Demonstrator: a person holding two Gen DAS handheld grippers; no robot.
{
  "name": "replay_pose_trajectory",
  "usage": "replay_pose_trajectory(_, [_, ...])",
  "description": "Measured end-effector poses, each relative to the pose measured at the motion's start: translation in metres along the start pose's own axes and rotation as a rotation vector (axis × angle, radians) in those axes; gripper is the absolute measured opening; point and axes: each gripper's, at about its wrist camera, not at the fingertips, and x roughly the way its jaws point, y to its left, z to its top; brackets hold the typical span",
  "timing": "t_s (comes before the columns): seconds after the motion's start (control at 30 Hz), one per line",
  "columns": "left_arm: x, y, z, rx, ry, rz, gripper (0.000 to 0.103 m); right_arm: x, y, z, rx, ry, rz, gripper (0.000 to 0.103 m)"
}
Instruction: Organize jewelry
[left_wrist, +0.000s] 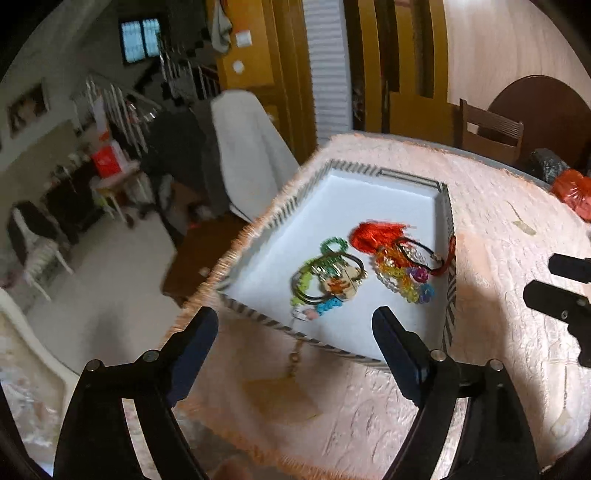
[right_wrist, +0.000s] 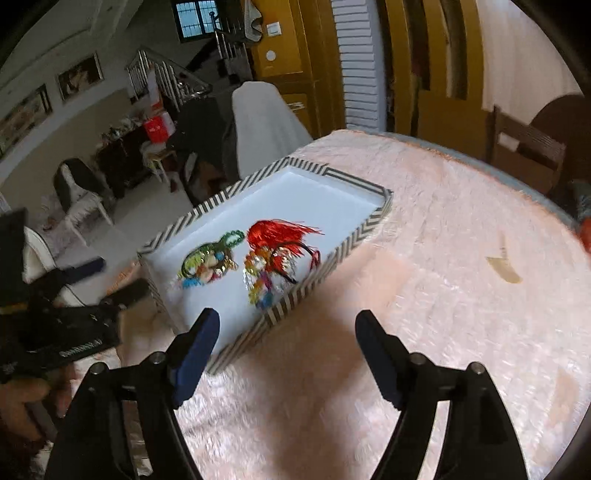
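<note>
Left gripper (left_wrist: 295, 325): hovering with fingers spread wide, gripping nothing, just short of the tray's near rim.
Tray (left_wrist: 448, 280): sitting near the tablecloth's fringed left edge, holding the jewelry (left_wrist: 332, 277) bunched midway.
Right gripper (right_wrist: 286, 328): hanging with fingers parted, empty, over the tray's near corner; bare pink tablecloth (right_wrist: 461, 295) stretching rightward.

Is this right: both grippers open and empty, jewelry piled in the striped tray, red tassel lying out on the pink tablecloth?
Not quite. The red tassel lies inside the black-and-white striped tray, beside the beaded bracelets, not on the pink tablecloth; the right wrist view shows it. The rest holds: left gripper and right gripper are open and empty.
</note>
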Motion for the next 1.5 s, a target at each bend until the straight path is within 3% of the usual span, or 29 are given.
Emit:
replay_pose_trajectory(0.1, [-0.015,-0.002,0.0,-0.021,0.004,-0.008,0.092,-0.015,0.004,-0.005,0.011,-0.006,-0.047,0.079])
replay_pose_trajectory(0.33, [-0.037,-0.001,0.002,-0.086,0.031,-0.041,0.092,-0.048,0.006,-0.008,0.016,-0.028,-0.054,0.079])
replay_pose_trajectory(0.47, [-0.052,-0.006,0.001,-0.07,0.045,-0.039,0.092,-0.064,0.012,-0.009,0.01,-0.027,-0.031,0.079])
replay_pose_trajectory(0.7, [-0.083,-0.019,0.0,-0.045,-0.005,-0.043,0.091,-0.078,0.026,-0.011,-0.015,-0.028,-0.015,0.08])
replay_pose_trajectory(0.87, [-0.082,-0.019,-0.002,-0.057,0.021,-0.062,0.085,-0.085,0.033,-0.011,-0.037,-0.03,-0.018,0.081])
replay_pose_trajectory(1.13, [-0.082,-0.019,0.0,-0.031,0.026,0.009,0.084,-0.09,0.032,-0.01,-0.044,-0.009,-0.043,0.085])
replay_pose_trajectory(1.5, [-0.087,-0.019,0.0,-0.03,0.025,0.012,0.084,-0.095,0.035,-0.013,-0.06,-0.005,-0.04,0.089])
